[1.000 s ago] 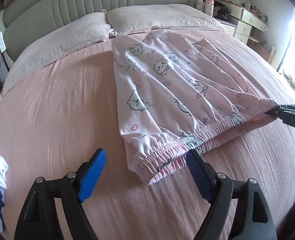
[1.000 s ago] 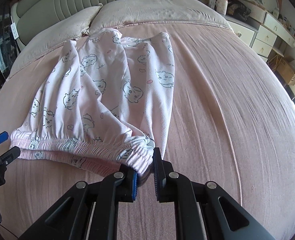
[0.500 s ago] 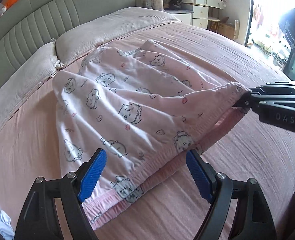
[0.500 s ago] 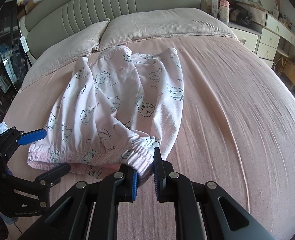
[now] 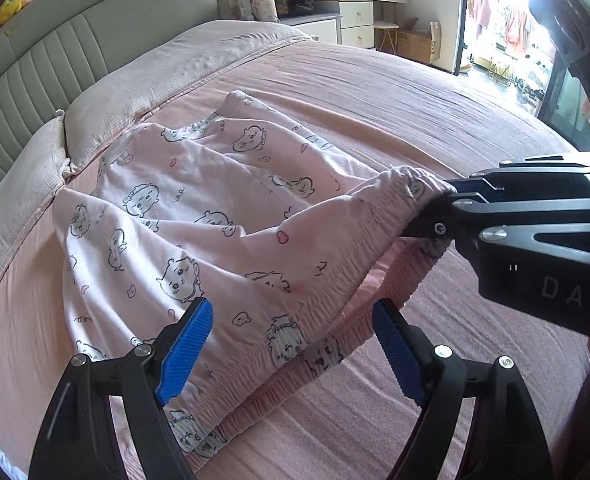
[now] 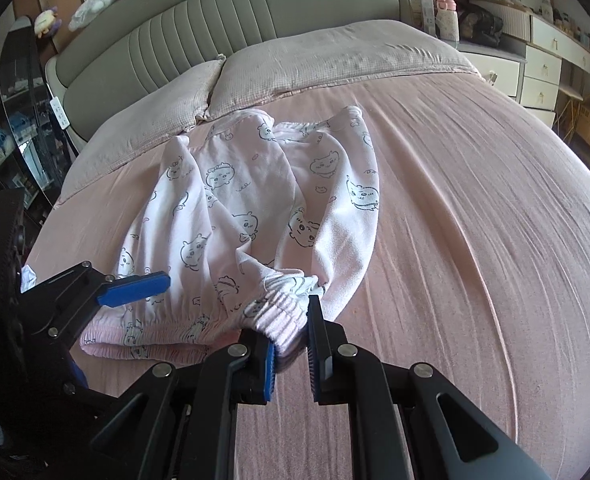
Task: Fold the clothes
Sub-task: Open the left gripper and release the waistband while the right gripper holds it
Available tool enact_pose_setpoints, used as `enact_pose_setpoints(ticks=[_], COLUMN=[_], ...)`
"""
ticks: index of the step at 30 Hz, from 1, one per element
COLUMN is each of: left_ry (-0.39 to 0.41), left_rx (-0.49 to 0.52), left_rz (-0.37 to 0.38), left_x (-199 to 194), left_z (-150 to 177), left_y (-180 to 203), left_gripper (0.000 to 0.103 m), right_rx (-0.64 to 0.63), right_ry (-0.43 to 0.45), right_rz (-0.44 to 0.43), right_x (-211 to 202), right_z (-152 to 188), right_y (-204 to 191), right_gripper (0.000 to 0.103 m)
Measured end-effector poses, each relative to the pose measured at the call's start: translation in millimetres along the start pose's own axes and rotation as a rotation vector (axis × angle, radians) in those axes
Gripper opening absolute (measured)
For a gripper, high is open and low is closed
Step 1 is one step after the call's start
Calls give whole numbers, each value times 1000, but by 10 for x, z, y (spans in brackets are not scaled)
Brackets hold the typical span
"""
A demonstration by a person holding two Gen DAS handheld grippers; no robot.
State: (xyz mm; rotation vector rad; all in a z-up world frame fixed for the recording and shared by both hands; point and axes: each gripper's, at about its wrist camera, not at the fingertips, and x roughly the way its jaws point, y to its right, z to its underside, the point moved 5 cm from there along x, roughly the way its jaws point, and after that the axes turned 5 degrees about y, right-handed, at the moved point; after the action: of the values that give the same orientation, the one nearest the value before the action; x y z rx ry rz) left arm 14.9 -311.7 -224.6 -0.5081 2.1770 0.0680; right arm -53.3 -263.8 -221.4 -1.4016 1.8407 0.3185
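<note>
Fingers [image 6: 269, 364] of the right gripper [image 6: 291, 344] pinch the pyjama waistband [image 6: 271, 312]; left gripper [image 5: 291, 344] fingers [image 5: 185, 350] spread above it.

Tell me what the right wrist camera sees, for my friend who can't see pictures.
The right gripper is shut on the waistband corner of pink cartoon-print pants, lifting it off a pink bed. At left the left gripper hangs open by the waistband's other end. Two pillows and a grey headboard lie behind.

"DAS" on the right gripper [image 5: 447, 216] body
</note>
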Motion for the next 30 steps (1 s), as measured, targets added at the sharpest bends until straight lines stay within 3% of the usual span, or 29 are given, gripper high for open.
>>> enact_pose_setpoints(ticks=[10,19,26,30], left_ry=[25,-2,-3,9], left_rx=[50,-98,-260,-290], left_rz=[-153,-302,-255,-236], left_x=[87,111,41,25], left_z=[-174,-152,-131,-138], left_y=[-76,-560,-885,-913], left_gripper=[82,82,82,78], right_rx=[22,19,-6,-39], right_ry=[51,89,68,55], right_rz=[-51,-56,-64,-54], right_x=[-70,-152,-123,-90], right_z=[-76,-124,-88,-52], right_y=[0,6,-16,-65], right_gripper=[10,10,11,11])
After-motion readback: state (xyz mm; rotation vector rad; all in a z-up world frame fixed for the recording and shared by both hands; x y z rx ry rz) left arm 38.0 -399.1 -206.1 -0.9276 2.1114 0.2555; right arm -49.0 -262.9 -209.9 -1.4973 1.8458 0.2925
